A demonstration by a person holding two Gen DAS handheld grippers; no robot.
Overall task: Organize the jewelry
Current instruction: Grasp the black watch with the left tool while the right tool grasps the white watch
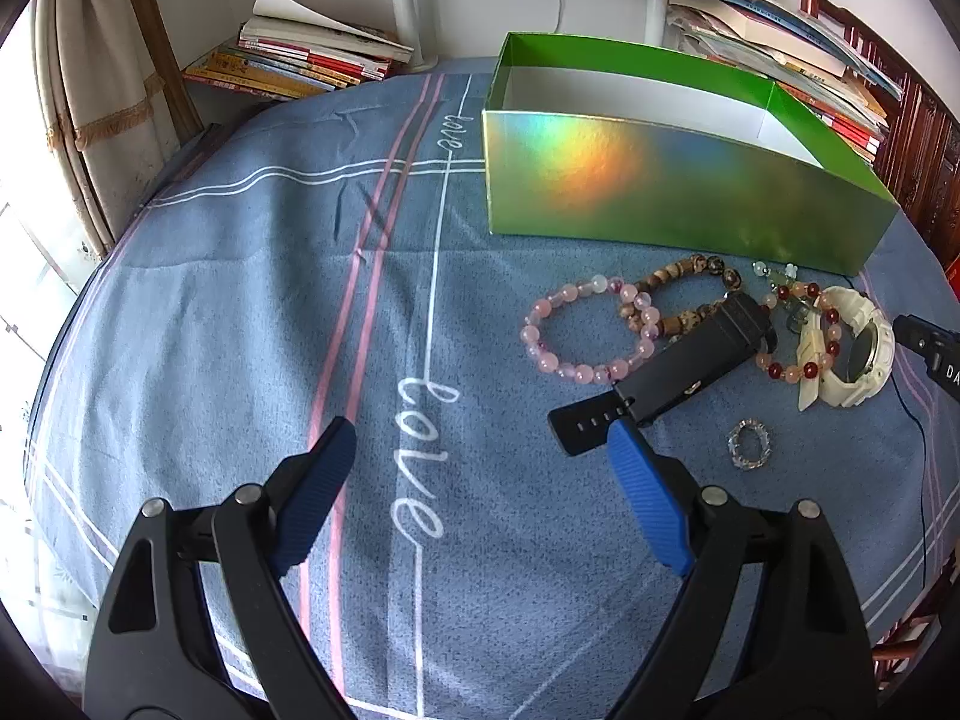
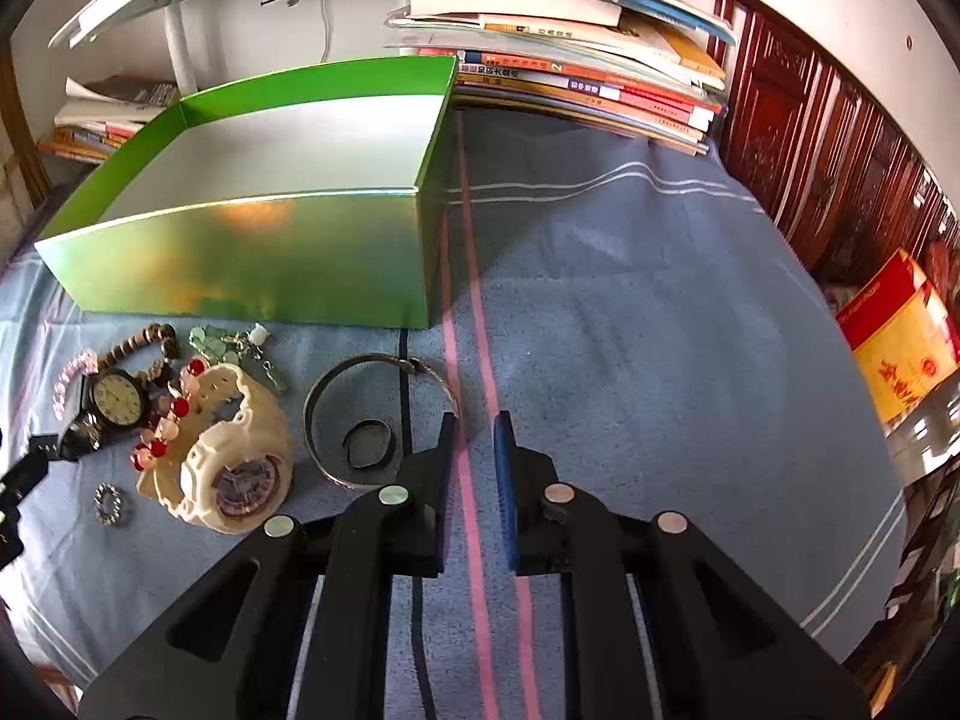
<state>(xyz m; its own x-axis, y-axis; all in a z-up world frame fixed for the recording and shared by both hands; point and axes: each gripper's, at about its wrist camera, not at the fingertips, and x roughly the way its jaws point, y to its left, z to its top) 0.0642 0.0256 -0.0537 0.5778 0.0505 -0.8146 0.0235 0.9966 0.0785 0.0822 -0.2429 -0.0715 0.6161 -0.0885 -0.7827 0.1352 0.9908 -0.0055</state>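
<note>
The left gripper (image 1: 480,450) stands wide open low in the left wrist view, its blue-padded fingers (image 1: 318,492) spread over the blue-grey cloth with pink and white stripes (image 1: 240,300) that covers the table, holding nothing. Its right finger tip lies just in front of the strap end of a black wristwatch (image 1: 678,372).

The jewellery lies in a cluster at centre right of that view, just in front of the open shiny green cardboard box (image 1: 660,192), whose white inside shows nothing in it. From left to right: a pale pink bead bracelet (image 1: 540,330), a brown wooden bead bracelet (image 1: 672,273) overlapping it, the black wristwatch, a pink and red bead bracelet (image 1: 804,369), and a chunky cream-white wristwatch (image 1: 864,372). A small clear crystal ring (image 1: 749,444) sits apart, nearer the camera.

In the right wrist view the right gripper (image 2: 475,426) has its fingers drawn nearly together, a narrow gap left between them, and nothing gripped; only a pink stripe of the cloth shows in the gap. Just left of the left finger lie a thin silver metal bangle (image 2: 312,438) and, inside its loop, a small dark band ring (image 2: 367,445). Stacks of books (image 2: 576,72) lie behind the box.
</note>
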